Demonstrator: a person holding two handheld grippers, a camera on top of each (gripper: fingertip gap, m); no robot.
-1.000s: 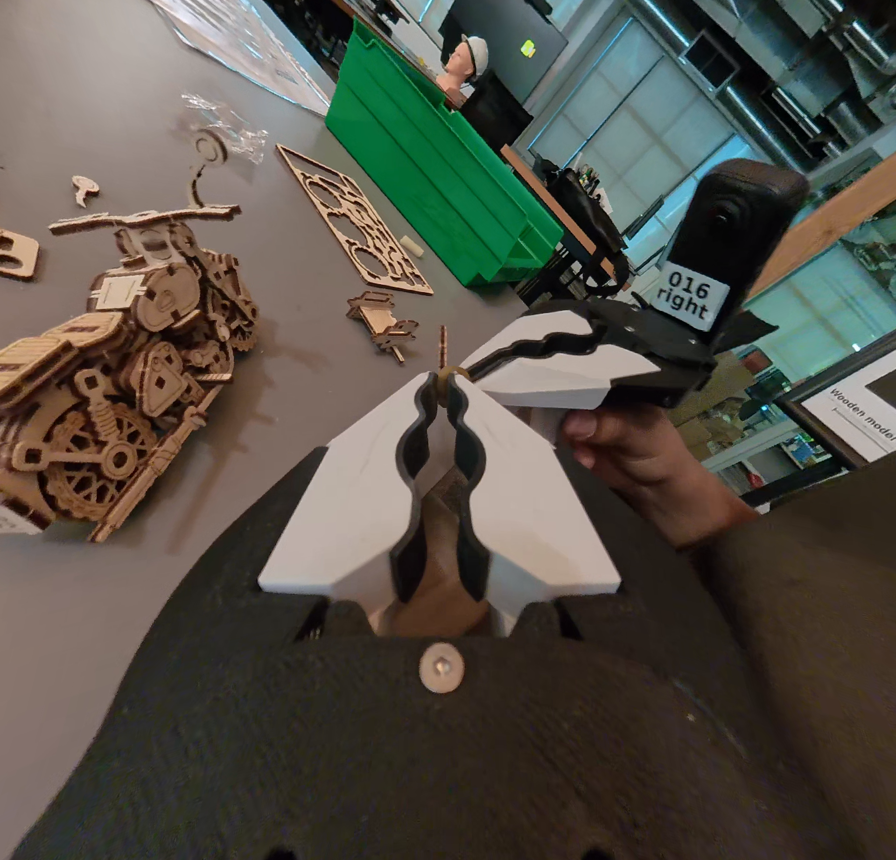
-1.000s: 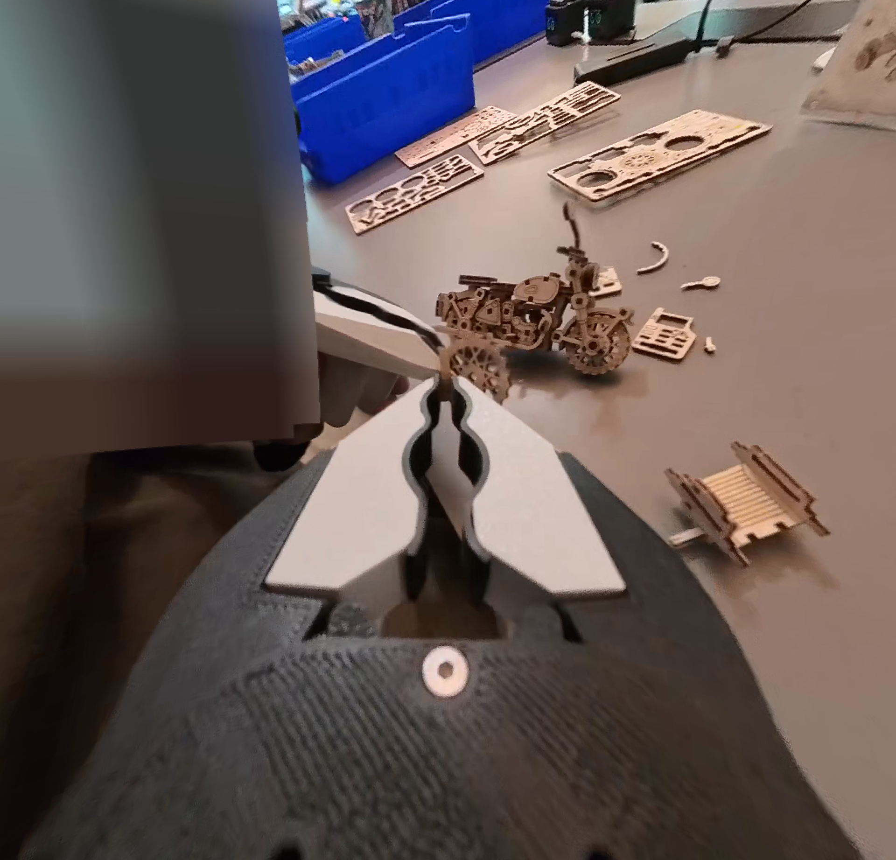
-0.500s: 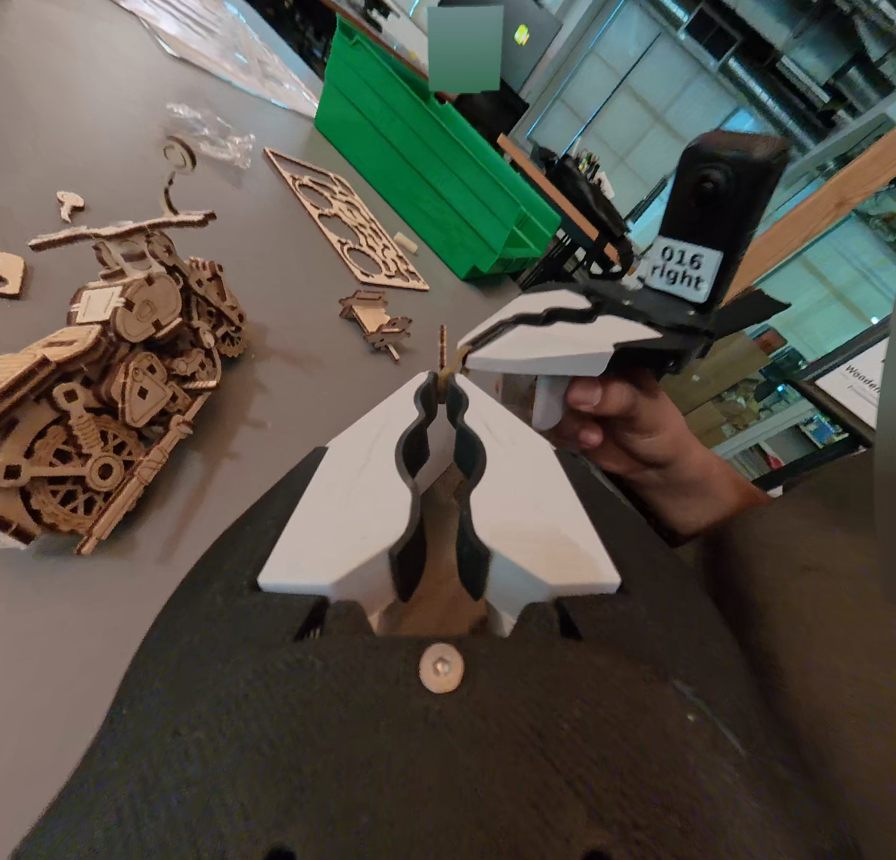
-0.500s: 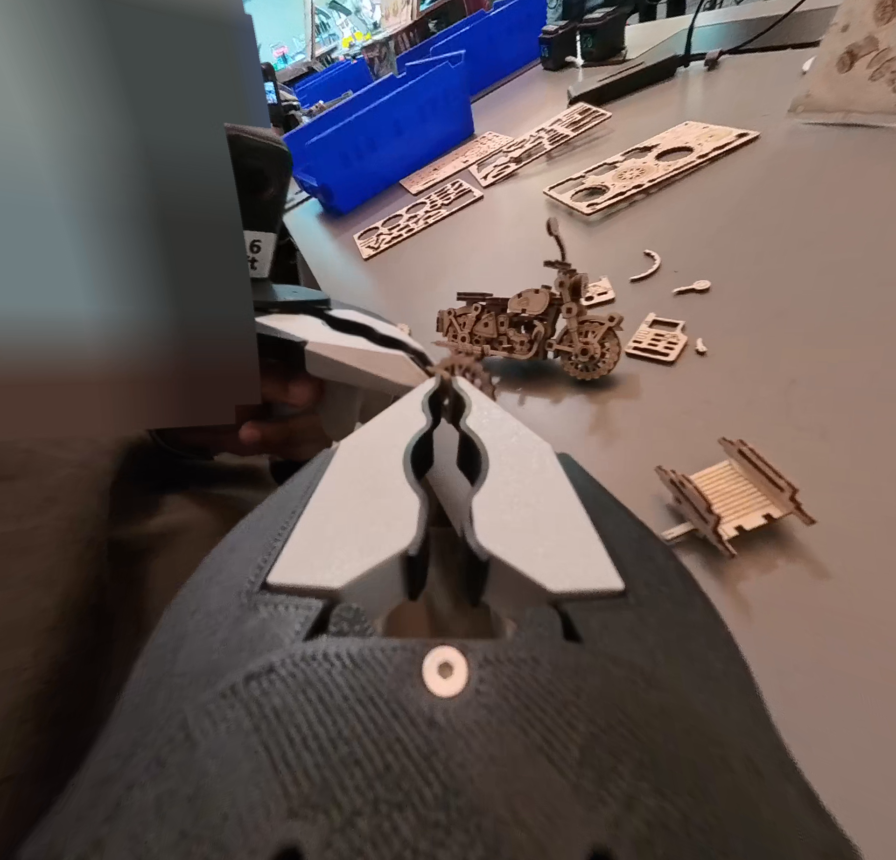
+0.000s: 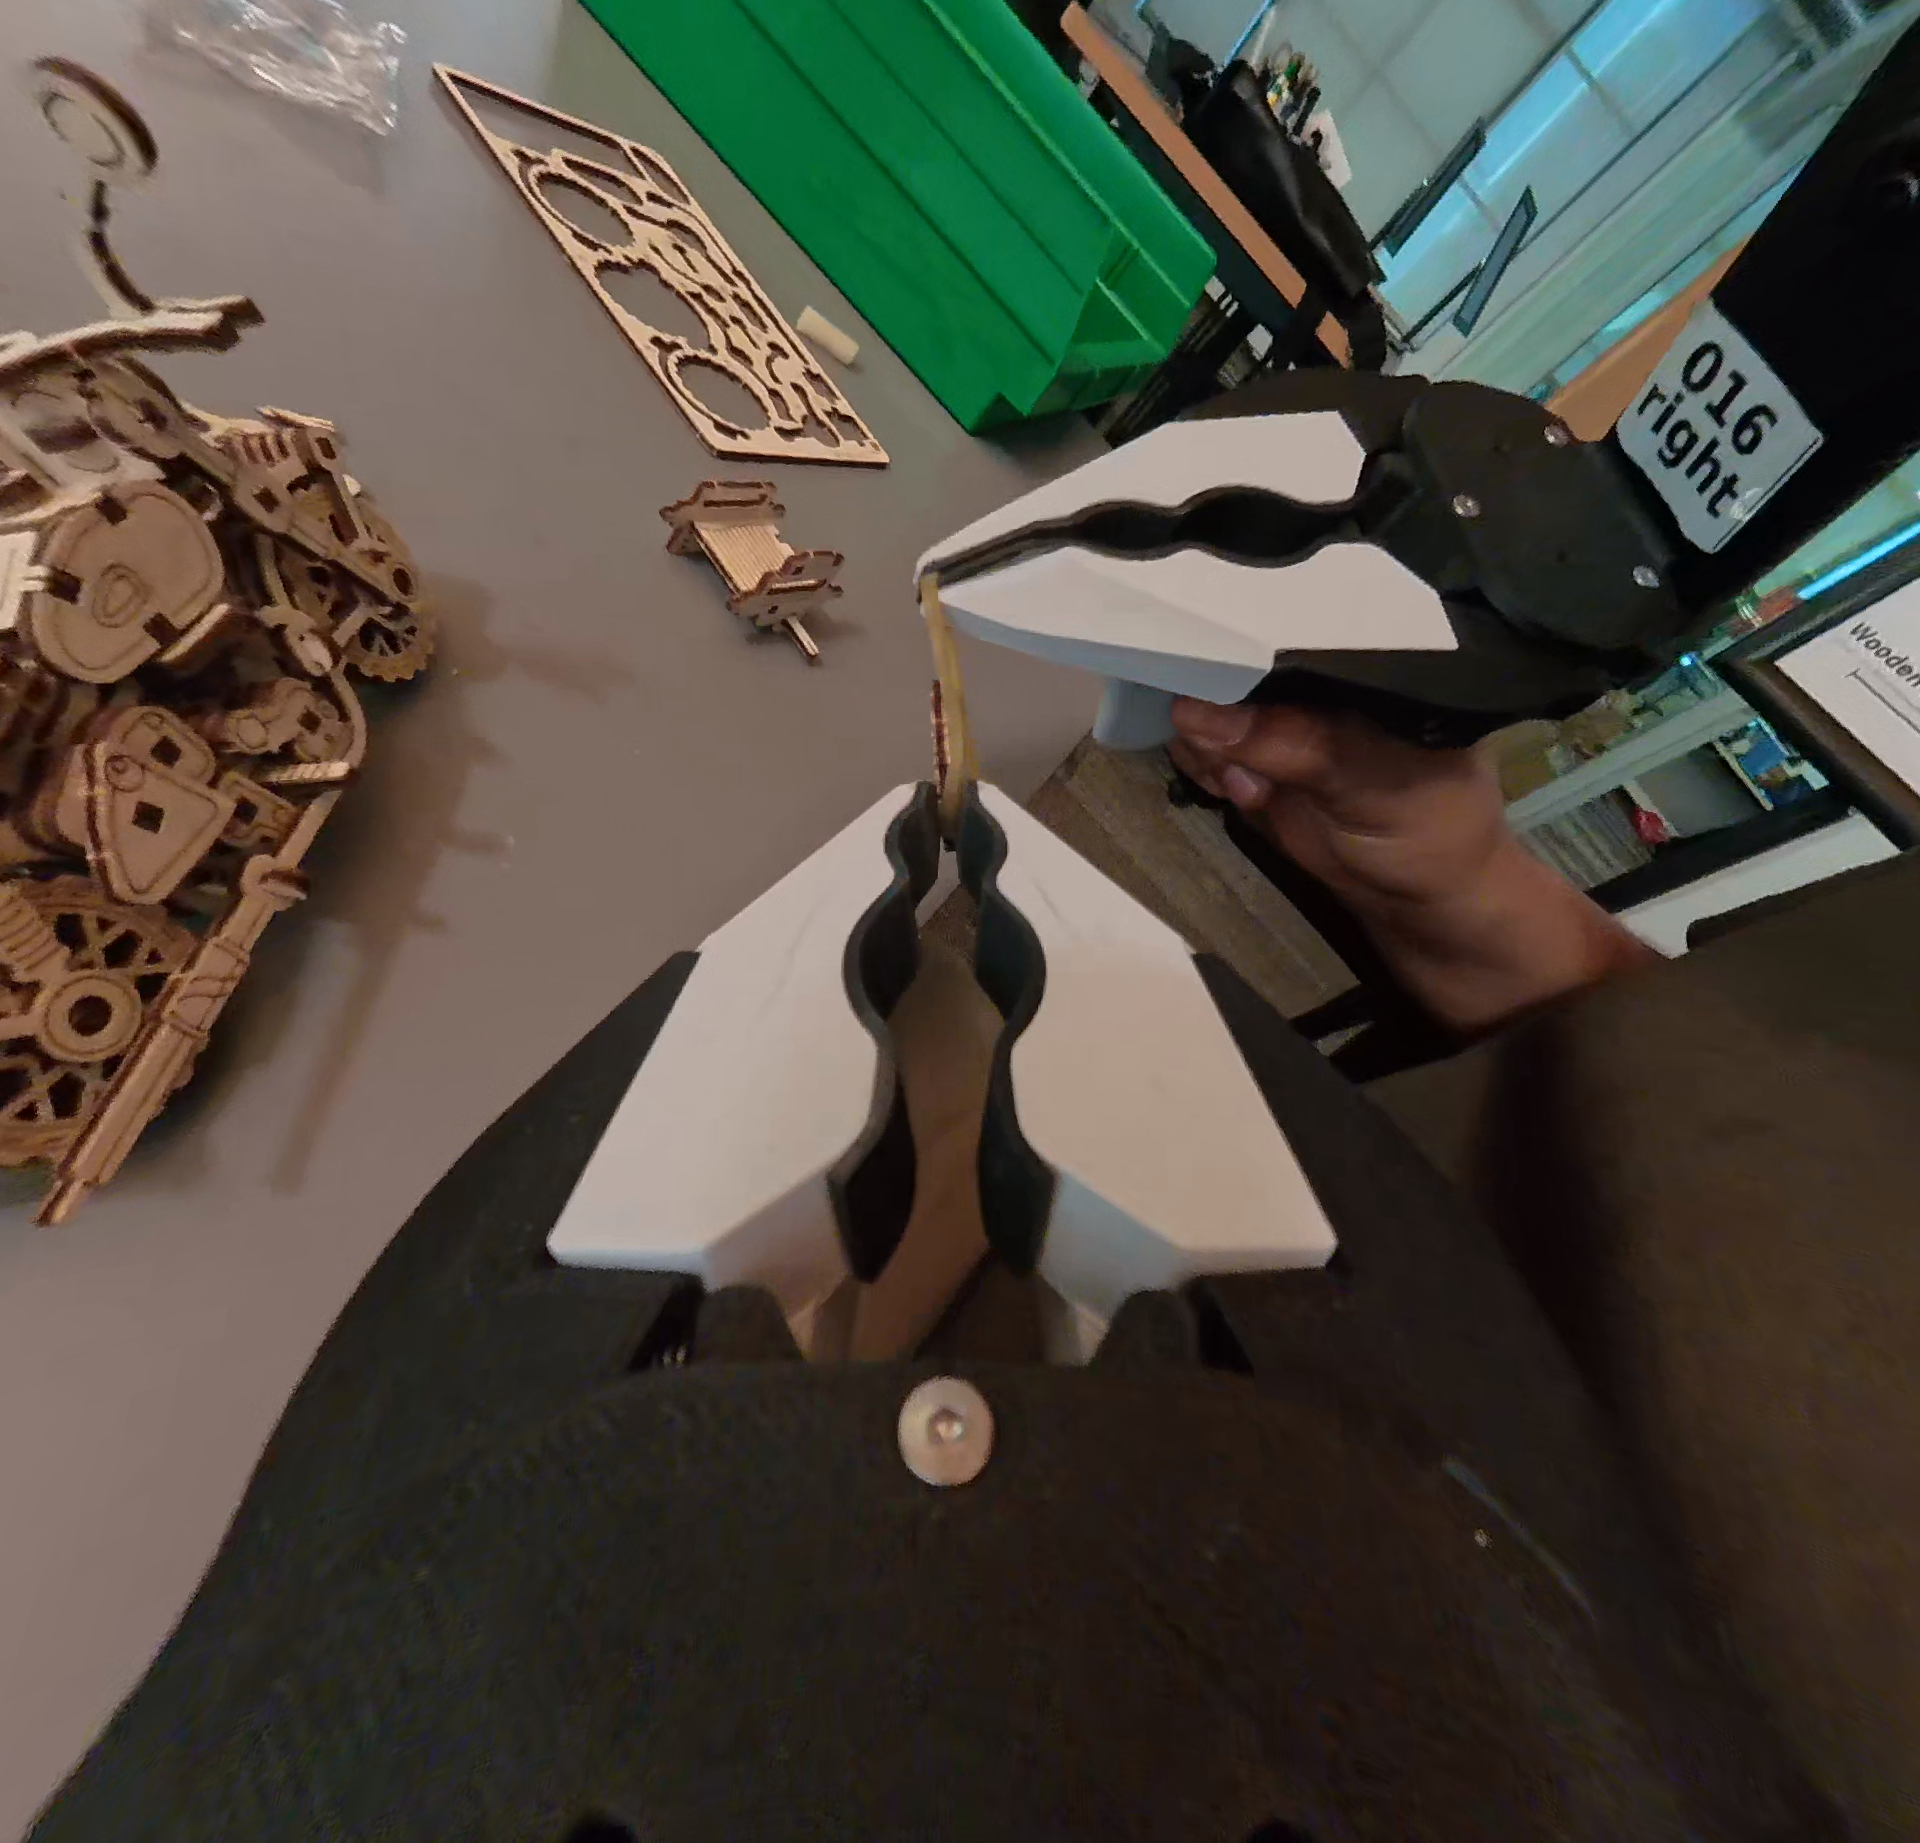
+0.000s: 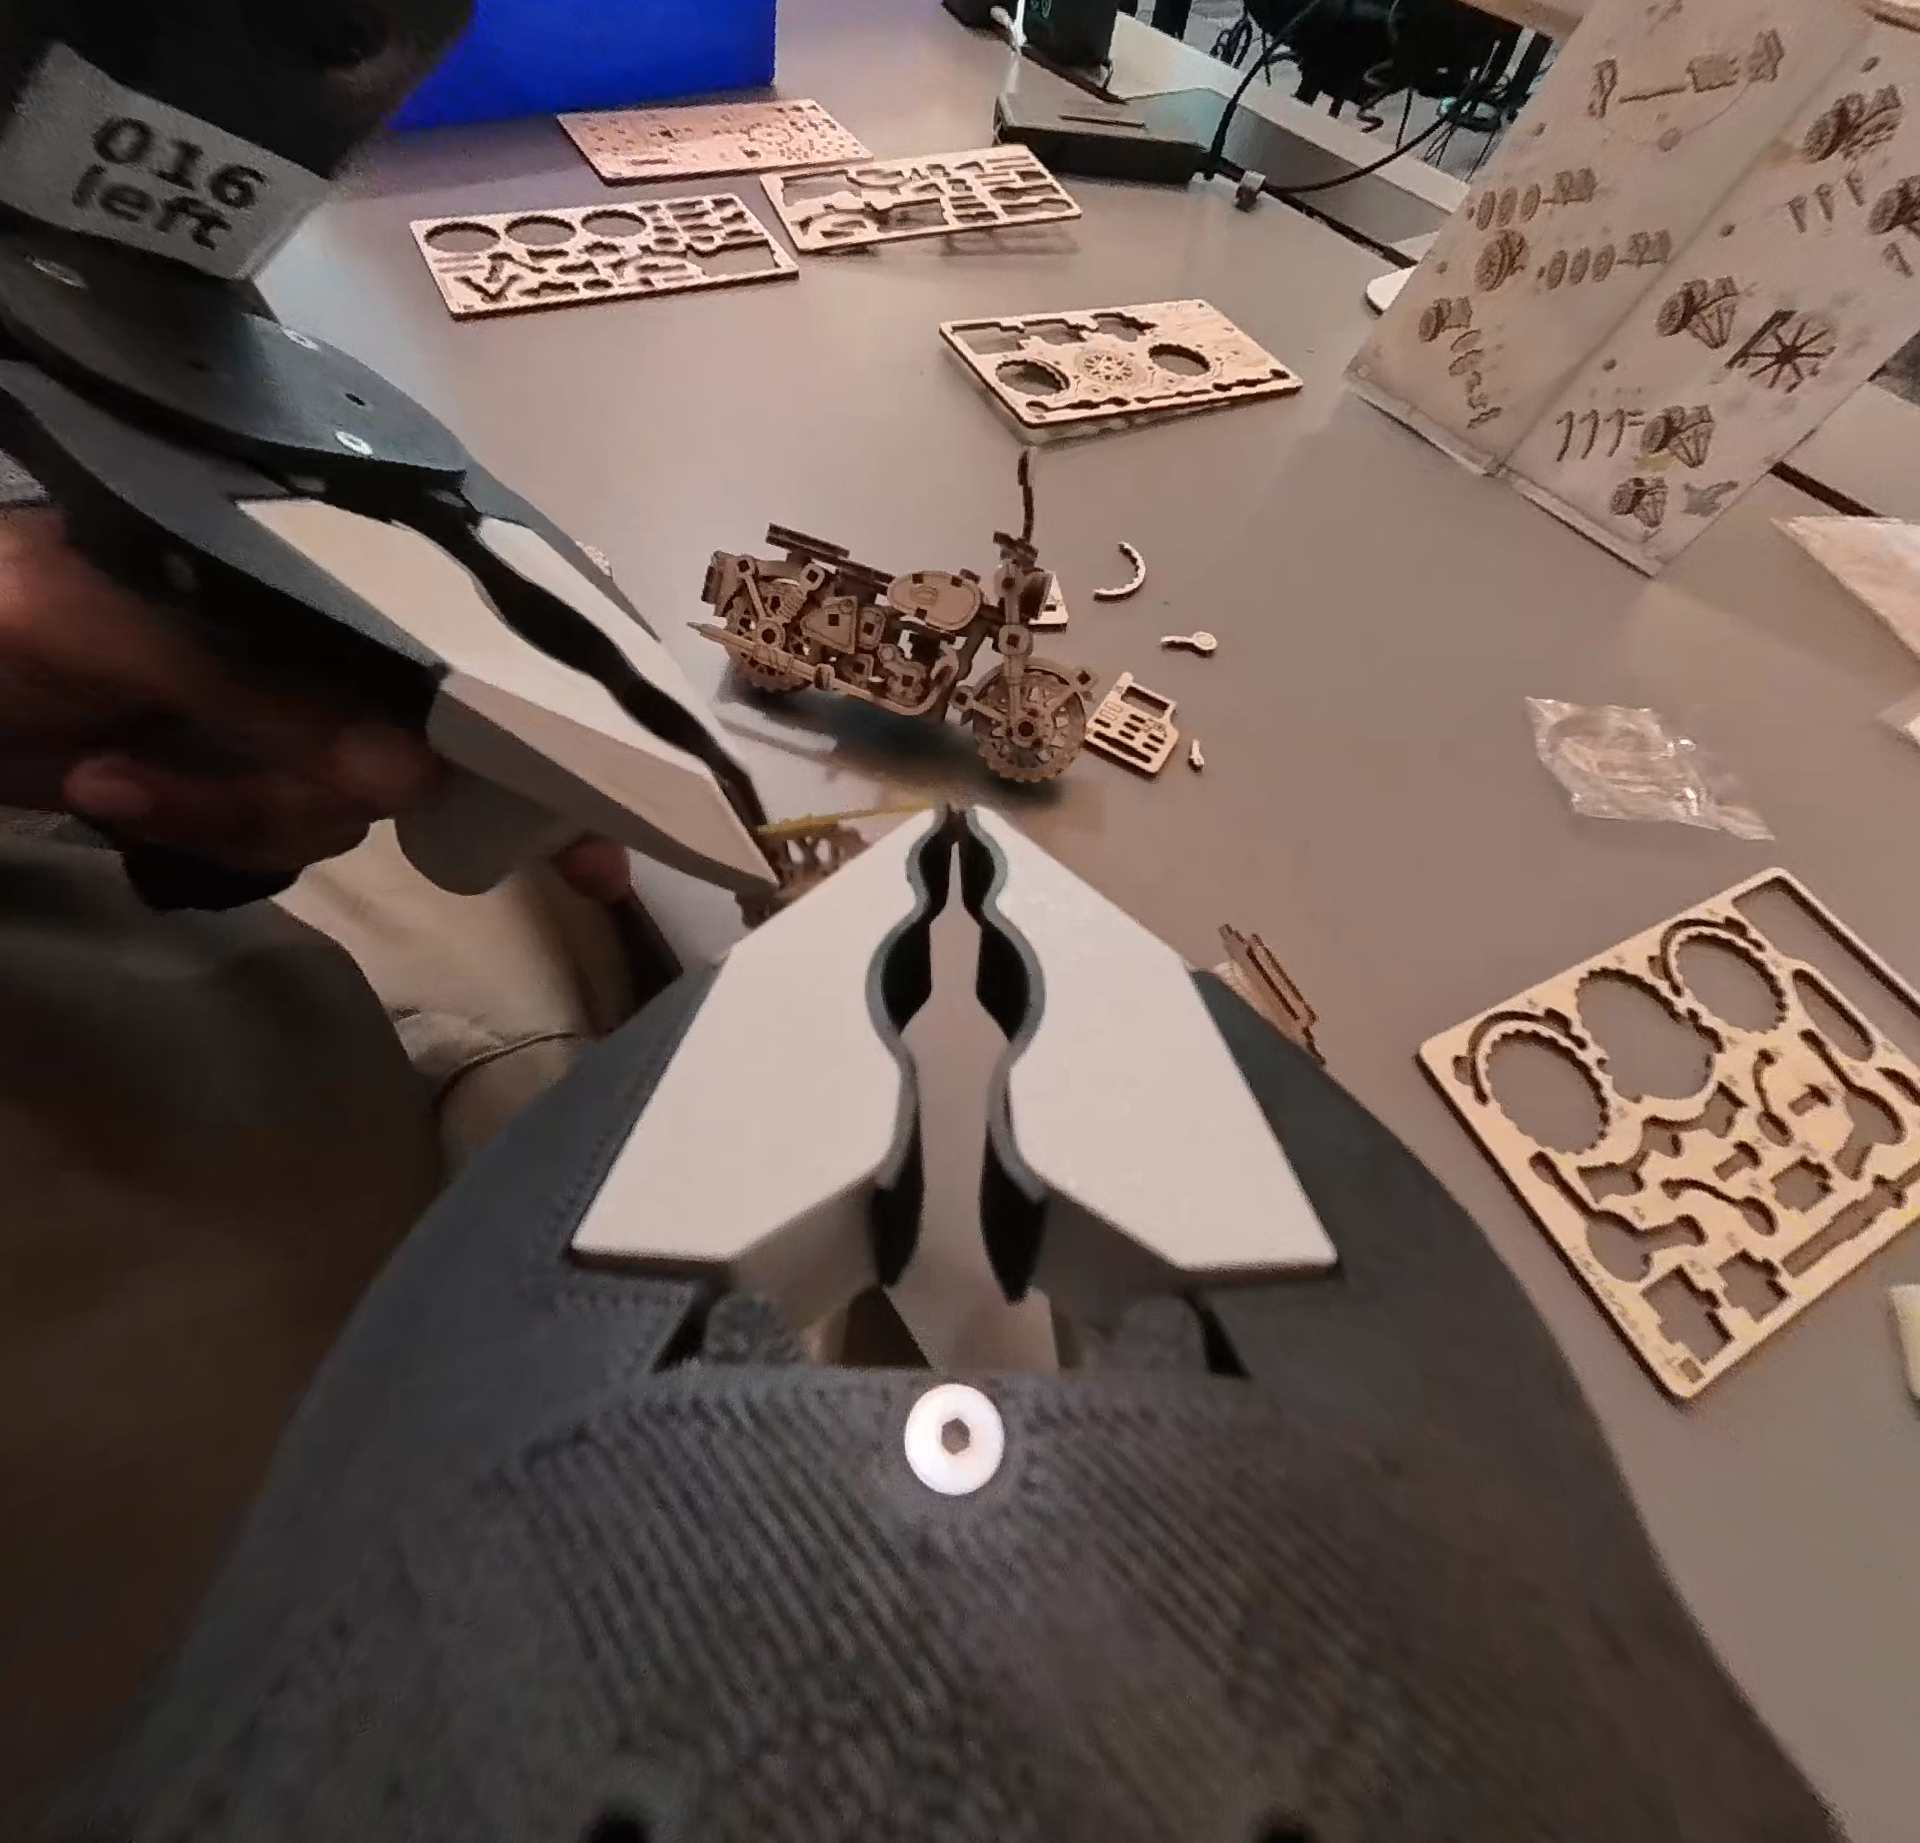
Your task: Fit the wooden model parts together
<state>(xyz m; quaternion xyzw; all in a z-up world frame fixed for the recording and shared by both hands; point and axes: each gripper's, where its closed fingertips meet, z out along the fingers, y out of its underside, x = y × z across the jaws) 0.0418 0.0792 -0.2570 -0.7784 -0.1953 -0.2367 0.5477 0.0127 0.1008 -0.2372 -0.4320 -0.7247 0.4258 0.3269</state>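
Note:
My left gripper is shut on a small wooden gear, seen edge-on just past its tips. A thin yellowish band runs taut from the gear up to my right gripper, which is shut on the band's other end. In the right wrist view my right gripper pinches the band. The band leads left to the gear at the left gripper's tip. The wooden motorcycle model stands on the grey table beyond; it also shows in the left wrist view.
A small slatted wooden part lies near the table edge. Cut-out sheets lie around, with loose small pieces. An instruction booklet stands at the right. A green bin and a plastic bag are nearby. Across from one pair of fingers to the other is roughly 4 cm.
The two grippers were tip to tip at the gear. Now they have drawn apart, and the yellowish band is stretched between them. Both wrist views have swung.

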